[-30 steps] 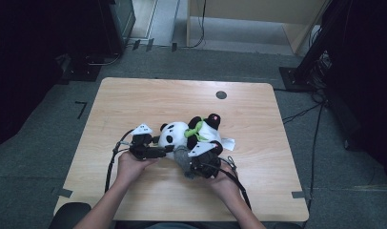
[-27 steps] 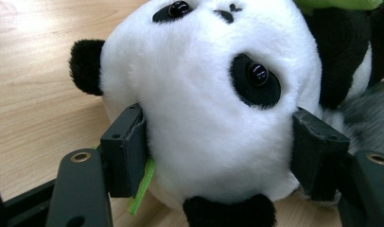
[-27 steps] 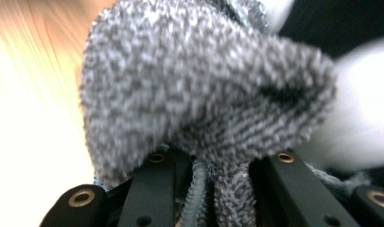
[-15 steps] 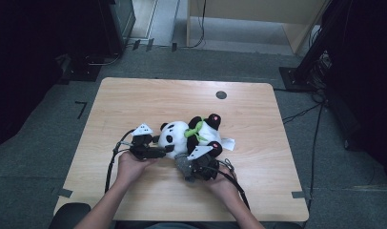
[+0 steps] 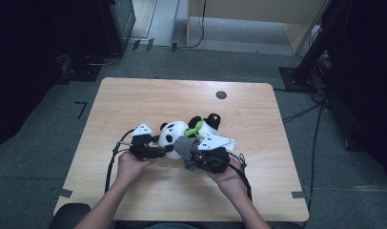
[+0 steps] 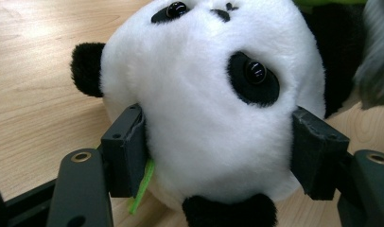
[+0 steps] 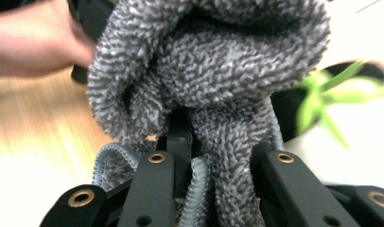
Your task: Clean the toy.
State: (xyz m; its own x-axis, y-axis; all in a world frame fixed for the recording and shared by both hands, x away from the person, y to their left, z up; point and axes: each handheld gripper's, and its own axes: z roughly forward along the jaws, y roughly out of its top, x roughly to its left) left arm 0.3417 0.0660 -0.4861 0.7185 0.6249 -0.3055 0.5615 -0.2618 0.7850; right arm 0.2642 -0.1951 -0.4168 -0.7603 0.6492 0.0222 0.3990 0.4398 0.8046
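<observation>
A black-and-white panda plush point(image 5: 175, 133) lies on its side at the middle of the wooden table point(image 5: 134, 100), with a green leaf point(image 5: 195, 128) at its neck. My left gripper point(image 5: 156, 151) holds the panda's head point(image 6: 204, 94); its pads point(image 6: 126, 151) press into the white fur on both sides. My right gripper point(image 5: 194, 160) is shut on a bunched grey terry cloth point(image 5: 184, 145), which rests against the panda's face and chest. In the right gripper view the cloth point(image 7: 209, 61) bulges above the gripper point(image 7: 213, 151), hiding most of the panda behind it.
A small black round grommet point(image 5: 221, 94) sits in the tabletop near the far edge. Cables trail from both grippers toward the near edge. Dark equipment stands point(image 5: 320, 43) and cables surround the table on the grey floor.
The right gripper has carried the grey cloth slightly forward and left, onto the panda. The left gripper and the panda's head have hardly moved.
</observation>
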